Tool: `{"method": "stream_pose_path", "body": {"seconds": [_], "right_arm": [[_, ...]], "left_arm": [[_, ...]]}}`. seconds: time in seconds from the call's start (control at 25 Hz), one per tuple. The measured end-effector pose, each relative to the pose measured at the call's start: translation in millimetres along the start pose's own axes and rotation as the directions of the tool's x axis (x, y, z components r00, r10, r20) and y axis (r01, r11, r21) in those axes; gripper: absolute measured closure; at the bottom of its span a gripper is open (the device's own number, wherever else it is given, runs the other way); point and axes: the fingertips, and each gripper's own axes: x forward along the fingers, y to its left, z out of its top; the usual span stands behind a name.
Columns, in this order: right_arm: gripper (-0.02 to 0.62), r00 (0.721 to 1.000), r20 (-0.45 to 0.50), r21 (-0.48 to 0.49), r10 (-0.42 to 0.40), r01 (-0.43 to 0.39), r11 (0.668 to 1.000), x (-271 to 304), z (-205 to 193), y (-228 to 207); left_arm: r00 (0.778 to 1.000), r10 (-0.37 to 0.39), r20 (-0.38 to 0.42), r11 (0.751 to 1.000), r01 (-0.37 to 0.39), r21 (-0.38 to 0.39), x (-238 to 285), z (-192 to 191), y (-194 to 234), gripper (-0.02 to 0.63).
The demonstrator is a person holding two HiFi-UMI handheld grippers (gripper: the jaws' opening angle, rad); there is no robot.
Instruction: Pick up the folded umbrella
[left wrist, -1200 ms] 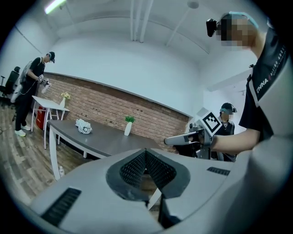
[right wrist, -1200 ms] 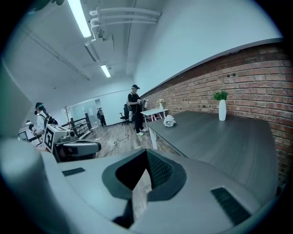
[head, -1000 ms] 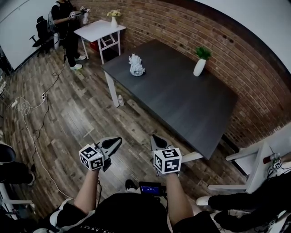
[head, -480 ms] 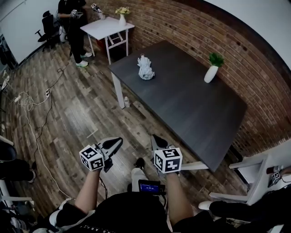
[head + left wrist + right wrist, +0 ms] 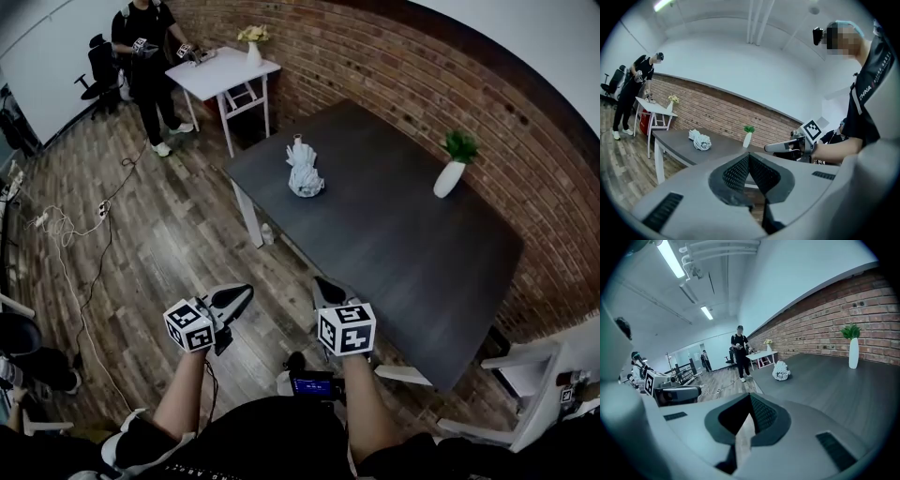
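The folded umbrella [image 5: 305, 173], a pale bundle with its handle up, lies near the left end of the dark table [image 5: 412, 253]. It also shows far ahead in the left gripper view as the umbrella [image 5: 701, 142] and in the right gripper view as the umbrella [image 5: 780, 371]. My left gripper [image 5: 234, 298] and right gripper [image 5: 328, 289] hang side by side over the wooden floor, well short of the table. Both are shut, with nothing between the jaws. The tip of the left gripper [image 5: 749, 157] and that of the right gripper [image 5: 750, 397] point toward the table.
A white vase with a green plant [image 5: 450, 173] stands at the table's far side by the brick wall. A small white table [image 5: 225, 70] and a standing person [image 5: 150, 56] are at the back left. Cables [image 5: 66, 225] trail over the floor; a white chair [image 5: 525, 375] stands right.
The table and umbrella have slid down and closer in the head view as I walk toward them. Both grippers keep their pose and stay shut.
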Motion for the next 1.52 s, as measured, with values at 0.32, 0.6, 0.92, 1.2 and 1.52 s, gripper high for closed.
{"method": "stream_pose_path", "body": {"seconds": [0.32,0.6,0.92,1.2,1.52], "right_arm": [[0.588,1.000,-0.001,-0.018,0.027,-0.027,0.999,53.7,45.8,-42.0],[0.588,0.999,-0.011,-0.016,0.040,-0.040,0.999,84.3,59.7,-68.7],[0.588,0.999,-0.032,-0.005,0.034,-0.034,0.999,111.7,71.1,-90.0],[0.588,0.999,-0.025,0.009,-0.022,0.022,1.000,153.8,97.3,-117.1],[0.588,0.990,-0.034,0.062,-0.139,0.141,0.988,220.7,138.2,-148.8]], "left_arm": [[1.000,0.015,-0.002,1.000,-0.015,-0.002,51.3,24.5,50.3,0.603],[1.000,0.029,-0.005,1.000,-0.029,-0.007,80.7,32.1,79.2,0.603],[1.000,0.023,-0.005,0.999,-0.023,-0.026,105.6,40.1,109.8,0.603],[1.000,-0.029,-0.007,0.999,0.029,-0.034,138.2,56.8,164.8,0.603],[0.989,-0.139,-0.057,0.989,0.137,-0.049,179.5,87.2,250.1,0.603]]}}
